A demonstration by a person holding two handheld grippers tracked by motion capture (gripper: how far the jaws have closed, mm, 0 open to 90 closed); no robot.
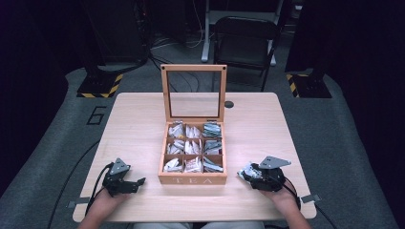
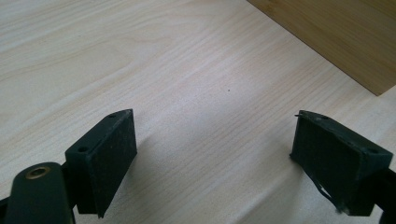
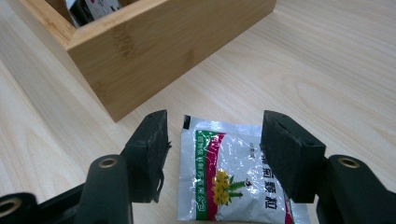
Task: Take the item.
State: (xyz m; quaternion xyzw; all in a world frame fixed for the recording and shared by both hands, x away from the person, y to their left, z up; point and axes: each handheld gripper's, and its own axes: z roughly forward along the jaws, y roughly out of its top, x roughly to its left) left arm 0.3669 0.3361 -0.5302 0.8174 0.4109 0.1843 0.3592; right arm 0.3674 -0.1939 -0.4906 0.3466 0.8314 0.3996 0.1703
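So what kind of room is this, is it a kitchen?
Probably not a kitchen; more likely a recording lab. A lone wooden table stands on grey floor matting, with dark equipment stands on striped bases and a folding chair behind. The tea box looks like a practice prop.

Colours: pale table, tan box, silver sachet, black grippers
Table (image 1: 258, 124) light wood grain. Box (image 1: 193, 179) honey-tan wood, pale "TEA" lettering on its front. Sachet (image 3: 229, 177) shiny silver with green and magenta stripes, yellow flowers, dark print. Right gripper (image 3: 215, 149) and left gripper (image 2: 215, 149) black; grey top plates.
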